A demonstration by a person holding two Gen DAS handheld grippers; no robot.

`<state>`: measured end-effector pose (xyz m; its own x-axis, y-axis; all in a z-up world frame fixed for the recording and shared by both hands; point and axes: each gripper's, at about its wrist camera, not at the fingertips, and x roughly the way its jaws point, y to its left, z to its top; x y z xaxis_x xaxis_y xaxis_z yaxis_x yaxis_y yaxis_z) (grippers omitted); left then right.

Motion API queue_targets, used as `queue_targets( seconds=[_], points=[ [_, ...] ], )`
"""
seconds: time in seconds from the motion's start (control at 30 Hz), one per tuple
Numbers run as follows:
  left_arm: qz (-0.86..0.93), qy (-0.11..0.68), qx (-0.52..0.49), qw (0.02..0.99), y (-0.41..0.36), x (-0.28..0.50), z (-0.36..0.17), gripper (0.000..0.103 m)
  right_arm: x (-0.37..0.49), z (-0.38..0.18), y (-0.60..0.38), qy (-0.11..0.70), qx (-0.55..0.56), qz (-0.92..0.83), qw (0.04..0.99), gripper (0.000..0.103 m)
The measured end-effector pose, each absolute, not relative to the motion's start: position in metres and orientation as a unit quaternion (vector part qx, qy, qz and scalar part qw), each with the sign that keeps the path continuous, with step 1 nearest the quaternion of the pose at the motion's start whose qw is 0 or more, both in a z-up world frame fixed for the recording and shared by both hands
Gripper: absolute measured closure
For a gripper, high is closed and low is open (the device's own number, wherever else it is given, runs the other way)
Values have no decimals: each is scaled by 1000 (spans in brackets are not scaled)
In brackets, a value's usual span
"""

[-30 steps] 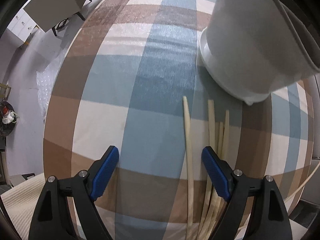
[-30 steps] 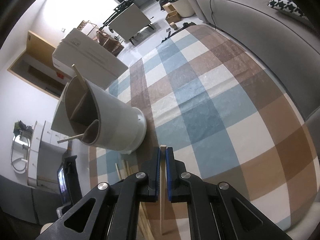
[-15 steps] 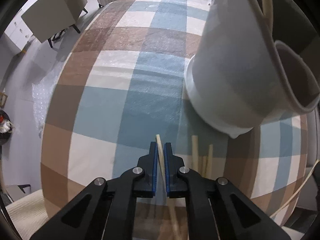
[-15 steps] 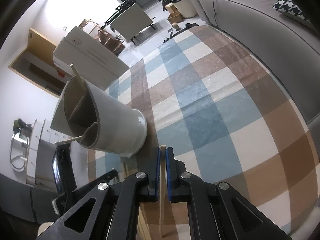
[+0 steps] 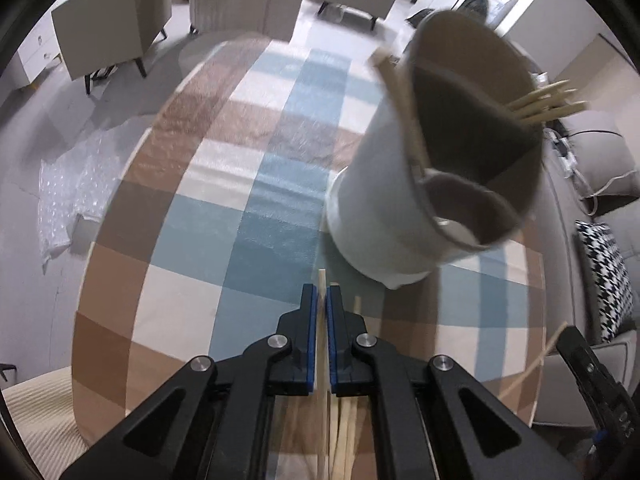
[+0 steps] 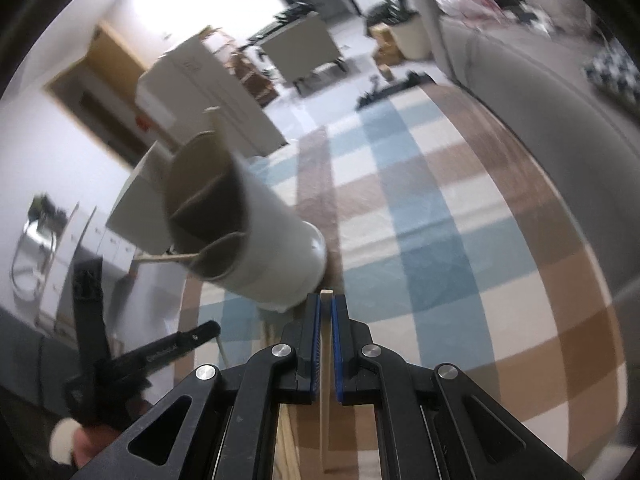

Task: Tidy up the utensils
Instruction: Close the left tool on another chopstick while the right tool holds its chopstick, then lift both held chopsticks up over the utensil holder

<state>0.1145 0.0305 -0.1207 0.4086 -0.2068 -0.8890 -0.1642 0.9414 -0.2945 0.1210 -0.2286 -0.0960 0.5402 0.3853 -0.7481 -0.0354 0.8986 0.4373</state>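
Observation:
A white divided utensil holder [image 5: 400,208] stands on the checked tablecloth, with several wooden chopsticks [image 5: 548,104] in its far compartment and one [image 5: 404,108] at its left rim. My left gripper [image 5: 322,300] is shut on a wooden chopstick [image 5: 321,284], lifted in front of the holder's base. More chopsticks [image 5: 348,432] lie on the cloth below it. My right gripper [image 6: 326,308] is shut on another chopstick [image 6: 325,380], right of the holder [image 6: 256,240]. The left gripper [image 6: 120,364] shows at the lower left of the right wrist view.
The round table [image 5: 120,280] has a brown, blue and white checked cloth. A grey sofa [image 6: 540,92] with a houndstooth pillow [image 5: 608,276] stands to the right. Grey chairs [image 5: 108,36] stand beyond the far edge. Bubble wrap [image 5: 64,196] lies on the floor.
My left gripper closed on one chopstick from the pile and lifted it up, so the holder's top has come into view. My right gripper keeps its chopstick and has risen slightly.

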Motion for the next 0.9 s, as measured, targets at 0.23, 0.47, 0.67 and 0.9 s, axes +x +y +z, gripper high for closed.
queue_targets(
  seconds=[0.23,0.47,0.67,0.9],
  points=[
    [-49,487,-161,857,16,73,-77,103,102,-75,-207,429,143,143,880,98],
    [-65,460,-147,874,25,68,-64,103,79,-60,-198,411,118,146,892,99],
    [-80,445,-116,884,17,53,-54,103,65,-54,-193,400,104,145,899,99],
    [-85,441,-90,889,12,45,-47,103,50,-43,-184,377,81,156,909,99]
  ],
)
